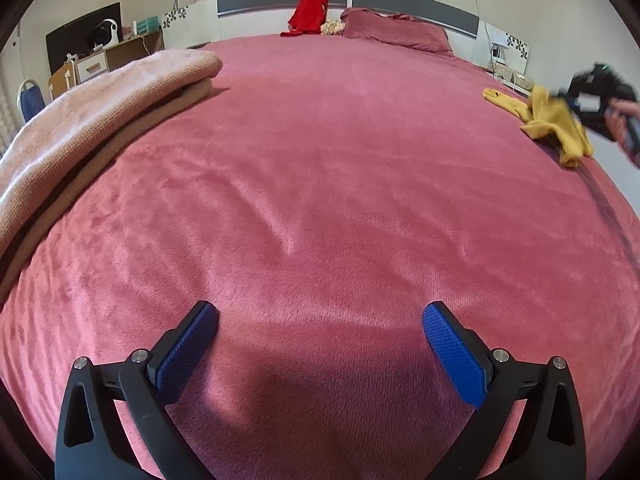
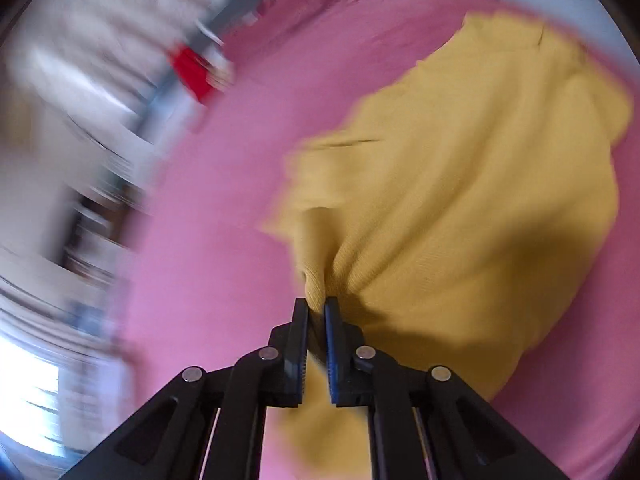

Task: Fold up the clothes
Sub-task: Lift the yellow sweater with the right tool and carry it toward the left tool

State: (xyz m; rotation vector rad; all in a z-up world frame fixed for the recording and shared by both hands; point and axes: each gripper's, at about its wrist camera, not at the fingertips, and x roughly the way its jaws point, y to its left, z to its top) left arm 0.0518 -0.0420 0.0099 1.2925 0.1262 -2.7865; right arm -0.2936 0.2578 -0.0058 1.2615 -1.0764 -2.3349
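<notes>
Item: yellow garment (image 2: 460, 184), crumpled, lying near the edge of the bed (image 1: 320, 184) on its pink plush cover, well apart from the other textiles.

Right gripper (image 2: 316, 308): clenched on a bunched fold of the yellow garment; cloth is seen pinched between the pads and radiating in creases from the grip. The right wrist view is heavily blurred.

Left gripper (image 1: 320, 316): released, jaws spread wide, nothing between them, poised over a bare stretch of the bed cover.

Also recorded: a stack of folded pinkish-beige items (image 1: 100, 108) at the left side of the bed; a red garment (image 1: 310, 8) draped at the headboard (image 1: 400, 4); a pillow (image 1: 396, 28) beside it.

Step in hand, as judged: the yellow garment is being fetched toward the open middle of the bed for spreading.

Handling notes: the pinch is best kept firm on the bunched fold, as knit cloth may slip. The garment should be lifted clear enough that it is not dragged into tighter creases. A second corner or hem is advisably taken by the left gripper once within reach, so that the piece can be laid flat before any fold is made.
</notes>
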